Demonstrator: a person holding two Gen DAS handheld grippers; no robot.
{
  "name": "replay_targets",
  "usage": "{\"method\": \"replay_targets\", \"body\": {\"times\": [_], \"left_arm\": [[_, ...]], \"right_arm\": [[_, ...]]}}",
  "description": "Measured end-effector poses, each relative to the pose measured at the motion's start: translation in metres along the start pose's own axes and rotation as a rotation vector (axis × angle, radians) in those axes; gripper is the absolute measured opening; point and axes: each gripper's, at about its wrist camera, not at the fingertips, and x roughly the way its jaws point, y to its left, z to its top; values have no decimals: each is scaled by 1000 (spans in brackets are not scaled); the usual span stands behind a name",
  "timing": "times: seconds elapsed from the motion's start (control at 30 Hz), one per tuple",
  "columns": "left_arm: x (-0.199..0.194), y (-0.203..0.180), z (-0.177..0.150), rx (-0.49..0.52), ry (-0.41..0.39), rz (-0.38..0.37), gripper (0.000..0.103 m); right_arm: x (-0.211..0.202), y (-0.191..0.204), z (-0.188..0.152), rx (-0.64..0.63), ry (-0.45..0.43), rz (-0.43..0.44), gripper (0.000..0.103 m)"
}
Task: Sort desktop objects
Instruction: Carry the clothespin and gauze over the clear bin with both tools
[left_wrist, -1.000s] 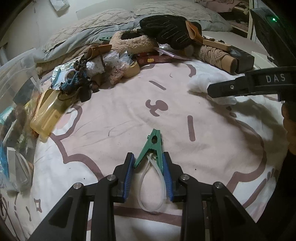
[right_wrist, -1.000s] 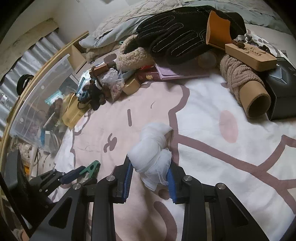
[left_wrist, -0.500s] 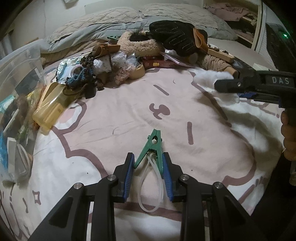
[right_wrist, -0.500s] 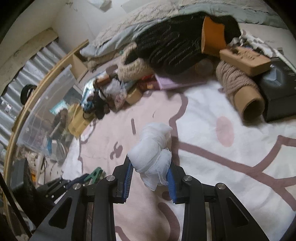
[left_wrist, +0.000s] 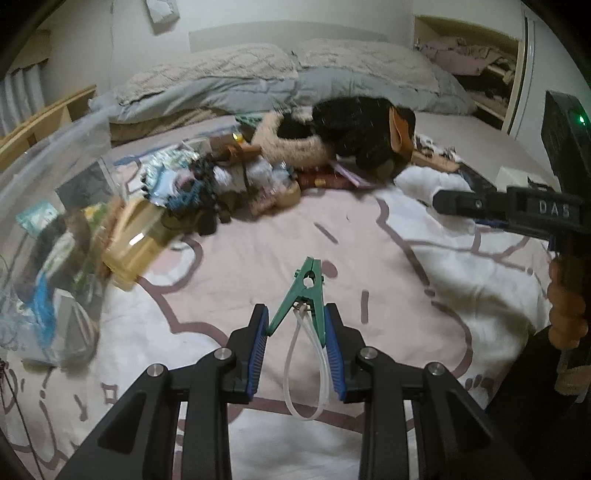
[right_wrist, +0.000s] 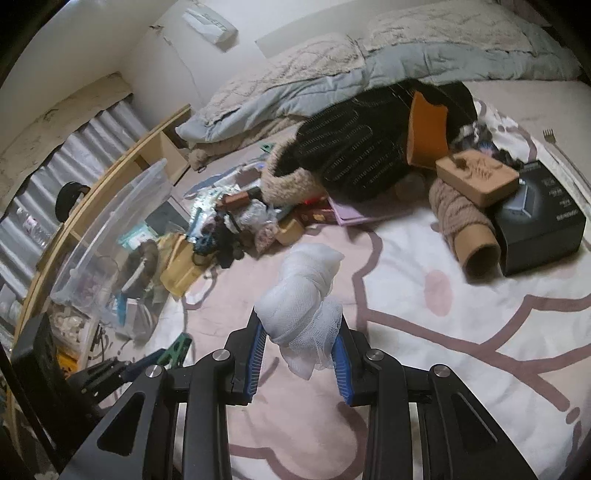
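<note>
Your left gripper pinches a green clip with a white loop; only your right view shows the right gripper clamping white mesh.

We see a storage bin at the far left, a heap of small items right of it, and a glove behind — cardboard tube and box far right.

"das" on right gripper
</note>
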Motion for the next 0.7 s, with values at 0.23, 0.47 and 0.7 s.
{"method": "replay_targets", "body": {"times": [0.23, 0.47, 0.7], "left_arm": [[-32, 25, 18, -22, -71, 32, 30], [-68, 64, 33, -49, -149, 74, 30], [-101, 107, 41, -93, -205, 115, 30]], "right_arm": [[-9, 28, 14, -32, -32, 31, 34], [-3, 72, 26, -102, -25, 62, 34], [6, 132, 42, -182, -12, 106, 34]]}}
